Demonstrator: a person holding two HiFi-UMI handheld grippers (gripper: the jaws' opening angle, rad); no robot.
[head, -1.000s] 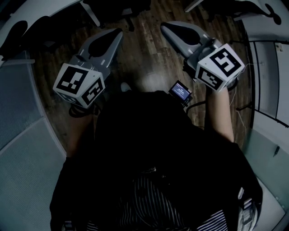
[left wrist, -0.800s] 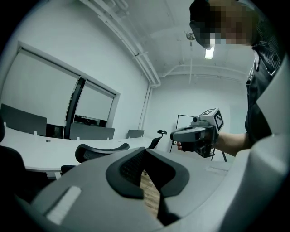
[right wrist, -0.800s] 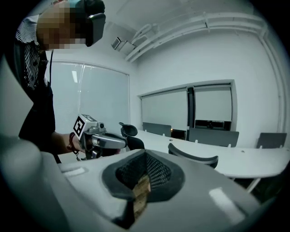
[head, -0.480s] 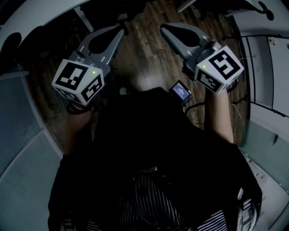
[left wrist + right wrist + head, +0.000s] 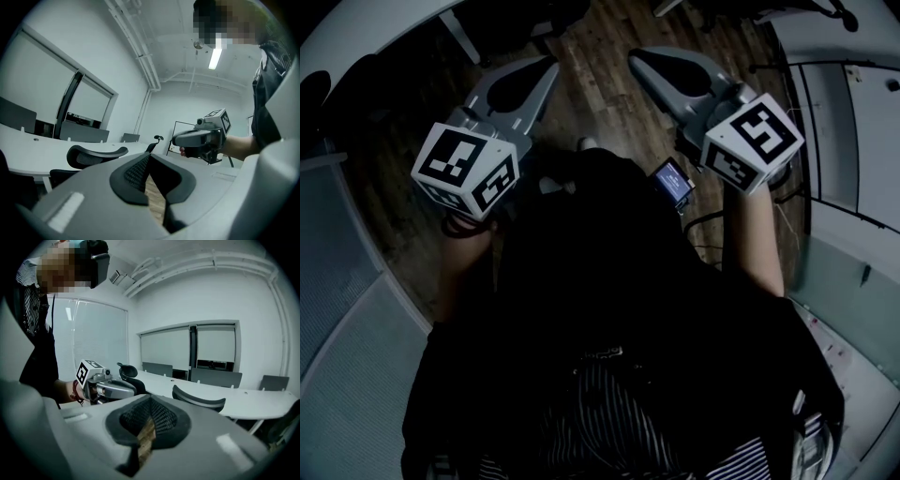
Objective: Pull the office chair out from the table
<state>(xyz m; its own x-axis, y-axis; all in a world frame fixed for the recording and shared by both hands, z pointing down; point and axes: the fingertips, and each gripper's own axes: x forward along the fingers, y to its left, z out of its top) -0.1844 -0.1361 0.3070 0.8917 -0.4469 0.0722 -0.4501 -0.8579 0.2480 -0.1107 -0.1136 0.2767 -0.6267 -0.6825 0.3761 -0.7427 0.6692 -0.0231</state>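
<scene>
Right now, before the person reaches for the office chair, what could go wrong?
1. The left gripper and the right gripper are both shut and empty. If they meet the office chair like this, they may only push it instead of gripping it.
2. The chair stands close to the table. A crooked pull might knock it against the edge.

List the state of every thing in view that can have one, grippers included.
left gripper, shut, nothing between the jaws
right gripper, shut, nothing between the jaws
office chair, tucked in at the table, no gripper on it
ceiling light, on
small screen at the person's front, lit
roller blind, lowered most of the way
</scene>
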